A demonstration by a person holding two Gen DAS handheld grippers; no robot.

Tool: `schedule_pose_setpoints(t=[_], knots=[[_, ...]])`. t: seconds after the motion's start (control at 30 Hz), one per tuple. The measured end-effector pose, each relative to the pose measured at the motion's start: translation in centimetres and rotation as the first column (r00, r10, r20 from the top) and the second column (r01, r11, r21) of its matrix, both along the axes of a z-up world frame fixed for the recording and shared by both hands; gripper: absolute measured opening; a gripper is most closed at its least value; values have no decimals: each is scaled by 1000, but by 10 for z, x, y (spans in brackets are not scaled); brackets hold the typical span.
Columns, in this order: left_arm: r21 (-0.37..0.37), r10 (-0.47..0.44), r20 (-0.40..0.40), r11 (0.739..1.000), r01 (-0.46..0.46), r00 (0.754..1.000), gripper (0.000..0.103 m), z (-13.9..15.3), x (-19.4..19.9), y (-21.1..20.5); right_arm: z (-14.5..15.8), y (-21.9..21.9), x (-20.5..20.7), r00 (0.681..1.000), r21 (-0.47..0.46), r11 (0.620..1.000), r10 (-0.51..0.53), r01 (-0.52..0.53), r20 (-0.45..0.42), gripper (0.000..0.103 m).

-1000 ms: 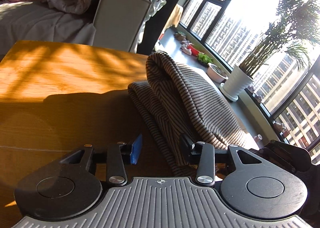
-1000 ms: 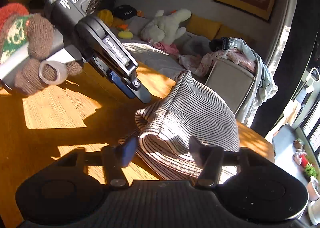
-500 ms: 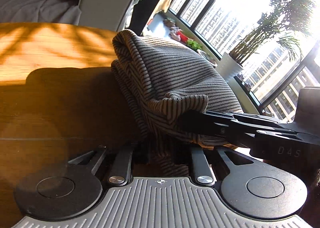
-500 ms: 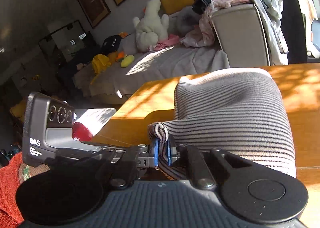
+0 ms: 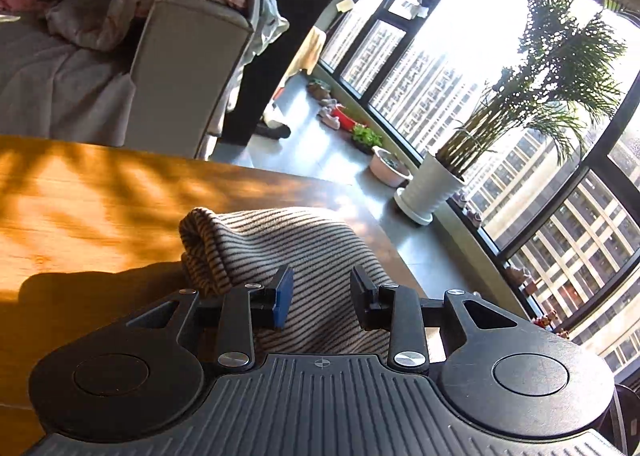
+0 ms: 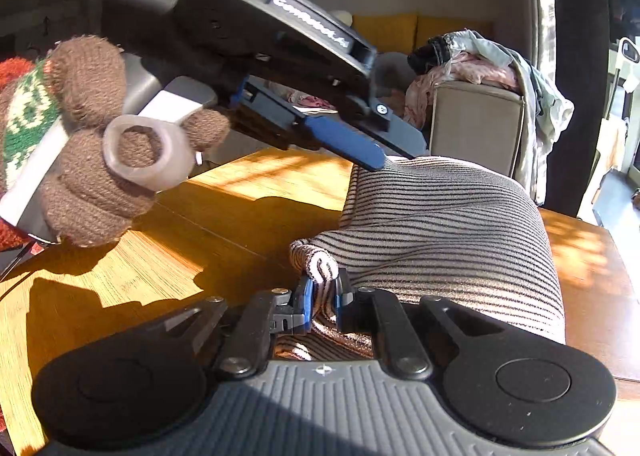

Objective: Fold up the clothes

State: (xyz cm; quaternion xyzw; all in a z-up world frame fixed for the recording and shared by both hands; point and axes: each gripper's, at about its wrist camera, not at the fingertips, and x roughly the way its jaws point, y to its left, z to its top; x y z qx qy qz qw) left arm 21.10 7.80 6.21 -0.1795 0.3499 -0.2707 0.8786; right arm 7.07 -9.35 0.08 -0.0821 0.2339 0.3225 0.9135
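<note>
At the left of the right wrist view, a hand in a brown knitted glove (image 6: 92, 160) holds the left hand-held gripper (image 6: 380, 156), which reaches in from the upper left so that its blue-padded fingertips (image 6: 352, 146) sit at the top fold of the striped garment (image 6: 440, 224). In the lower middle of the same view, the right hand-held gripper (image 6: 322, 296) is clenched on a bunched corner of that garment, cloth pinched between its blue pads. The garment lies heaped on the sunlit wooden desk (image 6: 168, 256), filling the middle and right of the frame.

In the left wrist view, the desk (image 5: 100, 208) spans the left half, and the striped garment (image 5: 280, 240) sits at lower centre. The left hand-held gripper (image 5: 320, 296) hangs just above it, released; its jaws have just been opening, with a clear gap between the pads and no cloth pinched. At the right, a potted palm (image 5: 520, 116) stands by the tall windows.
</note>
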Motion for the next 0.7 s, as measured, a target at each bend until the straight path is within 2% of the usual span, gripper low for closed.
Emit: schedule_pose_setpoints(t=[0.1,0.17,0.3,0.4,0.47,0.53,0.57,0.63,0.7], knots=[[24,21,-35,1000,-20,999,31,-18,23,-11,2,-1,-6,1000,-21,1000,12,-12,16,10],[34,34,-57,999,-32,998,21,-32,37,-15,1,-1,-16,999,-51,998,33,-31,33,15],[-1,34,-89,999,-34,995,20,-44,53,-10,0,6,-26,994,-151,987,75,-62,84,21],[-2,25,-90,1000,-25,996,18,-48,58,-8,7,12,-31,985,-210,972,134,-109,108,31],[4,18,-86,1000,-18,996,18,-49,59,-8,23,7,-34,979,-171,974,168,-147,117,36],[6,12,-87,1000,-11,996,18,-49,60,-8,42,0,-35,974,-110,979,185,-172,129,49],[5,8,-90,1000,-8,996,18,-50,62,-8,49,-4,-32,977,-87,984,163,-152,140,53],[0,6,-99,1000,-6,995,18,-51,64,-7,62,-12,-25,980,-43,993,117,-111,161,53],[-9,7,-110,1000,-8,994,18,-52,67,-6,55,-14,-12,987,-63,998,40,-30,154,49]])
